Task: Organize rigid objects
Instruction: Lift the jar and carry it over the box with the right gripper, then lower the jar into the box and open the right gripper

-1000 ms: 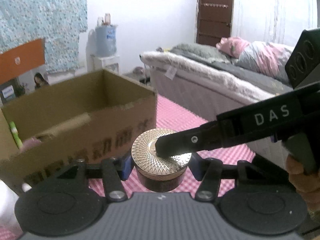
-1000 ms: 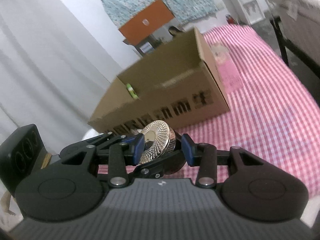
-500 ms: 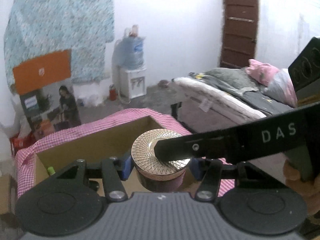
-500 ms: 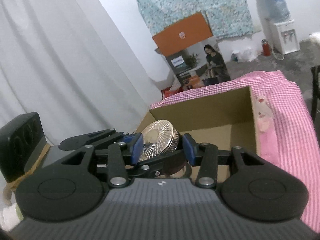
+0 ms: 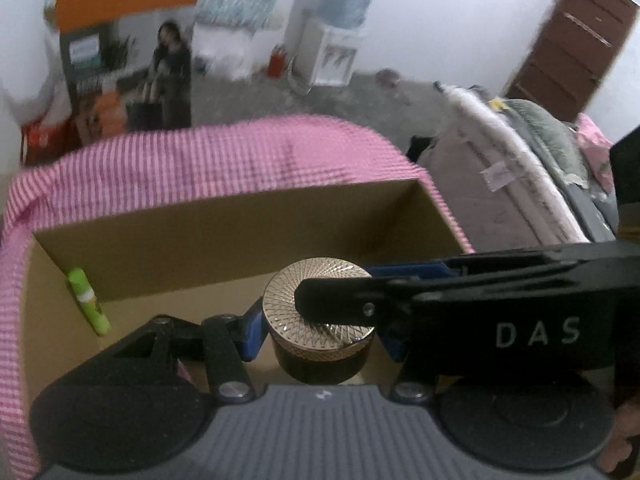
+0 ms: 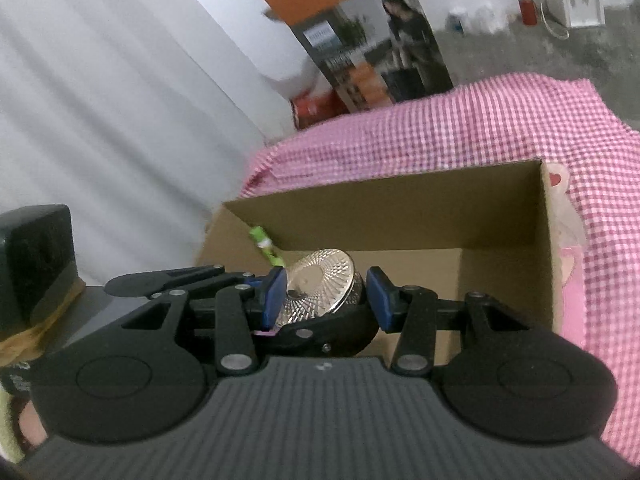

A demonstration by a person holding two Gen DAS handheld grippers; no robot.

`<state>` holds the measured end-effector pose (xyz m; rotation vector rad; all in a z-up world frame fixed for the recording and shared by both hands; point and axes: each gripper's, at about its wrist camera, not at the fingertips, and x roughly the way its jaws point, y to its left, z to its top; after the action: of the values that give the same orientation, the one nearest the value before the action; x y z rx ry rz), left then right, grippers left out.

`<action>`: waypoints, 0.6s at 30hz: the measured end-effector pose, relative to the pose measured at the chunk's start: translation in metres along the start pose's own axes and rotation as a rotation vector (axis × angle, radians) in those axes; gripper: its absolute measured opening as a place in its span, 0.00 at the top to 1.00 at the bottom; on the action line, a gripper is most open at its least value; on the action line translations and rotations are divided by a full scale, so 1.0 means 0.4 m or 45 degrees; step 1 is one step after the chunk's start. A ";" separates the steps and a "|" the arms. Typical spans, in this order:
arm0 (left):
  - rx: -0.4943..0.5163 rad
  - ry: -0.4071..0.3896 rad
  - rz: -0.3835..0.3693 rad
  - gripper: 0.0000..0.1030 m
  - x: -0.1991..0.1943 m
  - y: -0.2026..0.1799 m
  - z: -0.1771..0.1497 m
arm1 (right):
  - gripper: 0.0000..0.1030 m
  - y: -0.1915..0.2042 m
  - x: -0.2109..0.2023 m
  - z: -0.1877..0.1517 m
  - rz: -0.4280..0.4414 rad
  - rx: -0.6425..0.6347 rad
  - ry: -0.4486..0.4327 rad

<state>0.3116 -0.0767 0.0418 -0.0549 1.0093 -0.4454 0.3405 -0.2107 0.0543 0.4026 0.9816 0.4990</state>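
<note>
Over the box (image 5: 240, 236), L claw (image 5: 320, 330) tilted down grips jar (image 5: 320, 344); R claw (image 6: 326, 294) seemingly clamps it too.

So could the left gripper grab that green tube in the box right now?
Probably not yet. The left gripper is already clamped on the gold-lidded jar. The green tube leans uncovered in the corner of the cardboard box, so it looks reachable once the jar is set down.

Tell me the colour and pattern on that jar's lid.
Pale gold metal with a fine radiating diamond texture on the jar lid; clearest in the left wrist view.
</note>
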 end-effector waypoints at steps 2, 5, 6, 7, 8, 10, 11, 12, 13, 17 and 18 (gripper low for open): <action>-0.034 0.036 0.006 0.44 0.032 0.020 0.012 | 0.57 -0.013 0.037 0.015 -0.017 0.013 0.037; -0.053 0.074 0.036 0.44 0.070 0.031 0.018 | 0.57 -0.033 0.087 0.034 -0.024 0.031 0.086; -0.069 0.087 0.041 0.44 0.084 0.042 0.021 | 0.57 -0.040 0.102 0.037 -0.029 0.034 0.100; -0.082 0.098 0.042 0.44 0.095 0.049 0.023 | 0.57 -0.044 0.112 0.038 -0.033 0.037 0.111; -0.095 0.107 0.044 0.44 0.106 0.056 0.026 | 0.57 -0.048 0.126 0.042 -0.040 0.040 0.123; -0.127 0.126 0.045 0.44 0.129 0.071 0.030 | 0.57 -0.056 0.155 0.053 -0.047 0.047 0.141; -0.143 0.139 0.045 0.44 0.140 0.078 0.030 | 0.57 -0.060 0.168 0.055 -0.052 0.049 0.150; -0.154 0.149 0.048 0.44 0.148 0.077 0.035 | 0.57 -0.065 0.178 0.056 -0.056 0.054 0.157; -0.163 0.158 0.051 0.44 0.157 0.081 0.036 | 0.57 -0.072 0.189 0.058 -0.058 0.059 0.164; -0.188 0.170 0.057 0.44 0.176 0.086 0.038 | 0.57 -0.096 0.217 0.062 -0.061 0.072 0.172; -0.192 0.172 0.055 0.44 0.177 0.085 0.037 | 0.57 -0.098 0.218 0.062 -0.060 0.074 0.170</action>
<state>0.3674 -0.0754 -0.0158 -0.1392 1.1734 -0.3364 0.4102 -0.1956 -0.0137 0.4008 1.1341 0.4602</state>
